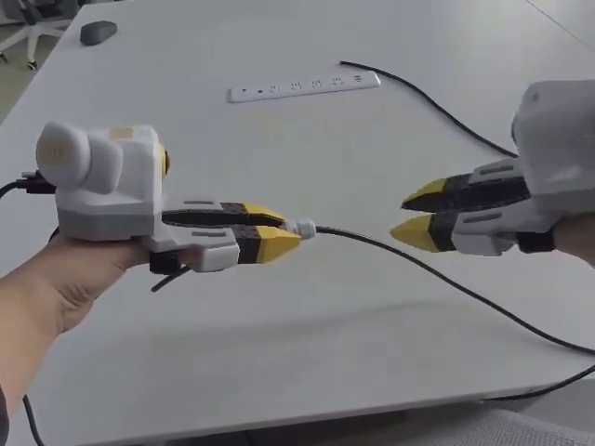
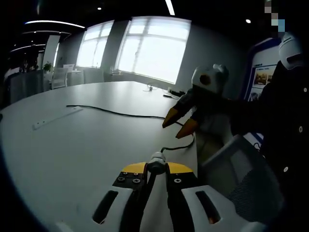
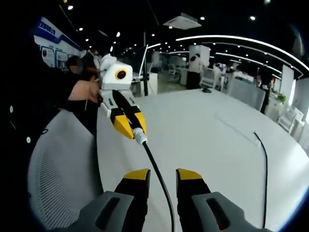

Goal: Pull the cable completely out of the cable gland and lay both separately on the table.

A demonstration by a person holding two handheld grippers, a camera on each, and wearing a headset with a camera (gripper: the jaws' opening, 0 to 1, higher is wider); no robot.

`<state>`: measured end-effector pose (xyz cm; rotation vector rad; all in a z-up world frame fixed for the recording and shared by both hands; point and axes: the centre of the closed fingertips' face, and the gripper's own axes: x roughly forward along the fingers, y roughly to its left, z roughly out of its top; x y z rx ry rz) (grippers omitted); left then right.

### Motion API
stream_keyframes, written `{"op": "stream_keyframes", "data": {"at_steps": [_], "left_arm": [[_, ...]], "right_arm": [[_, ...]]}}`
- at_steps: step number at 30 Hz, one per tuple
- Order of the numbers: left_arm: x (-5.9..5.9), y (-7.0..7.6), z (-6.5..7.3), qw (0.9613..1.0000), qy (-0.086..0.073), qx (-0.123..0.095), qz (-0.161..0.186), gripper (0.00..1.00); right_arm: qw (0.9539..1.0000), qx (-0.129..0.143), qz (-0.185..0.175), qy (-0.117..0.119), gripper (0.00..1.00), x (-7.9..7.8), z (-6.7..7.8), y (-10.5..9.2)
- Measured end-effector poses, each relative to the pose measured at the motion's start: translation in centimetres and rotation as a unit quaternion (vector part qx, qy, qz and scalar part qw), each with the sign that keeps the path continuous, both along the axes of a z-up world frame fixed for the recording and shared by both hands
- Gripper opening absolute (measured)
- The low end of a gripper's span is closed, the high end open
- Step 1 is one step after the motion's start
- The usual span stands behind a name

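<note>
A white cable gland (image 1: pixel 303 228) sticks out from the yellow tips of my left gripper (image 1: pixel 290 237), which is shut on it a little above the table. A thin black cable (image 1: pixel 446 279) leaves the gland and trails right across the white table (image 1: pixel 307 158) to its front edge. My right gripper (image 1: pixel 402 216) hovers to the right of the gland, open and holding nothing. In the right gripper view the cable (image 3: pixel 157 171) runs through the gap of my right gripper (image 3: pixel 162 175) toward the gland (image 3: pixel 140 137). In the left gripper view the gland (image 2: pixel 156 162) sits at the fingertips.
A white power strip (image 1: pixel 305 85) lies at the far middle of the table, its black cord (image 1: pixel 437 107) running right. A dark mouse-like object (image 1: pixel 98 32) is at the far left corner. A mesh chair (image 3: pixel 53 179) stands by the table's near edge.
</note>
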<state>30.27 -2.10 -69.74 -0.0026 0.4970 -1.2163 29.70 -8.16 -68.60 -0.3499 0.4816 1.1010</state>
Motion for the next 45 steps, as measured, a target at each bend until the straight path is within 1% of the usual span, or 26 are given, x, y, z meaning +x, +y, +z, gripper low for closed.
{"op": "stream_keyframes", "data": {"at_steps": [1, 2, 3, 5, 6, 7, 8, 10, 11, 12, 14, 15, 16, 18, 21, 23, 25, 29, 31, 36, 40, 41, 43, 45], "left_arm": [[0.0, 0.0, 0.0, 1.0, 0.0, 0.0, 0.0, 0.15], [-0.1, 0.0, 0.1, 1.0, -0.001, 0.001, 0.0, 0.15], [-0.1, -0.1, 0.2, 1.0, -0.001, 0.0, -0.001, 0.15], [-0.2, -0.2, 0.4, 1.0, -0.004, -0.001, -0.003, 0.15], [-0.3, -0.2, 0.4, 1.0, -0.005, -0.001, -0.004, 0.15], [-0.3, -0.3, 0.5, 1.0, -0.006, -0.002, -0.005, 0.15], [-0.4, -0.3, 0.6, 1.0, -0.006, -0.003, -0.006, 0.15], [-0.4, -0.4, 0.7, 0.9999, -0.007, -0.003, -0.007, 0.15], [-0.5, -0.5, 0.7, 0.9999, -0.008, -0.003, -0.009, 0.15], [-0.5, -0.5, 0.7, 0.9999, -0.008, -0.003, -0.009, 0.15], [-0.7, -0.6, 0.7, 0.9999, -0.008, -0.003, -0.012, 0.15], [-0.7, -0.6, 0.7, 0.9999, -0.01, -0.001, -0.012, 0.15], [-0.7, -0.6, 0.7, 0.9999, -0.01, -0.001, -0.013, 0.15], [-0.8, -0.5, 0.8, 0.9999, -0.01, -0.002, -0.013, 0.15], [-0.8, -0.5, 0.9, 0.9998, -0.01, -0.003, -0.014, 0.15], [-0.8, -0.5, 0.8, 0.9998, -0.011, -0.001, -0.014, 0.15], [-0.8, -0.4, 0.8, 0.9998, -0.01, 0.0, -0.015, 0.15], [-0.8, -0.2, 0.8, 0.9998, -0.012, 0.002, -0.016, 0.15], [-0.7, -0.1, 0.8, 0.9999, -0.013, 0.002, -0.011, 0.15], [-0.5, 0.3, 0.9, 0.9999, -0.013, 0.0, -0.005, 0.15], [-0.3, 0.5, 1.1, 0.9999, -0.016, -0.002, 0.0, 0.15], [-0.2, 0.7, 1.1, 0.9999, -0.016, -0.002, 0.003, 0.15], [-0.1, 0.8, 1.2, 0.9998, -0.018, -0.004, 0.006, 0.15], [-0.1, 0.9, 1.2, 0.9998, -0.019, -0.004, 0.009, 0.15]], "right_arm": [[0.9995, -0.008, 0.028, -0.015, 0.16, -0.5, 0.2, 1.0], [0.9986, -0.016, 0.036, -0.034, 0.14, -0.4, 0.3, 1.6], [0.997, -0.022, 0.057, -0.048, 0.13, -0.7, 0.4, 2.2], [0.9952, -0.036, 0.072, -0.056, 0.13, -1.1, 0.2, 3.2], [0.9937, -0.039, 0.088, -0.057, 0.13, -1.4, 0.0, 3.9], [0.9939, -0.044, 0.083, -0.058, 0.12, -1.2, -0.1, 4.1], [0.9918, -0.056, 0.094, -0.067, 0.12, -1.1, -0.4, 4.3], [0.9908, -0.066, 0.095, -0.07, 0.1, -0.9, -0.6, 4.6], [0.9892, -0.072, 0.101, -0.079, 0.1, -0.8, -0.7, 4.8], [0.9888, -0.076, 0.101, -0.079, 0.09, -0.7, -0.8, 4.8], [0.9856, -0.087, 0.11, -0.095, 0.07, -0.5, -0.9, 4.9], [0.9849, -0.092, 0.114, -0.092, 0.06, -0.5, -1.1, 4.9], [0.9853, -0.09, 0.114, -0.089, 0.06, -0.6, -1.1, 4.9], [0.9845, -0.092, 0.117, -0.093, 0.05, -0.4, -1.2, 4.9], [0.9838, -0.097, 0.12, -0.091, 0.01, -0.4, -1.5, 5.1], [0.9828, -0.103, 0.122, -0.094, 0.0, -0.5, -1.6, 5.2], [0.9832, -0.103, 0.12, -0.091, 0.0, -0.6, -1.6, 5.2], [0.9837, -0.101, 0.118, -0.09, 0.0, -0.7, -1.6, 5.2], [0.984, -0.108, 0.108, -0.091, 0.0, -0.4, -1.7, 4.9], [0.987, -0.107, 0.088, -0.081, 0.0, -0.1, -1.9, 4.2], [0.9897, -0.105, 0.059, -0.077, 0.0, 0.5, -1.9, 3.4], [0.9908, -0.106, 0.047, -0.071, 0.0, 0.7, -2.0, 2.9], [0.9927, -0.098, 0.033, -0.062, 0.0, 0.8, -2.1, 2.4], [0.9954, -0.085, 0.011, -0.042, 0.0, 0.9, -2.3, 1.9]]}}
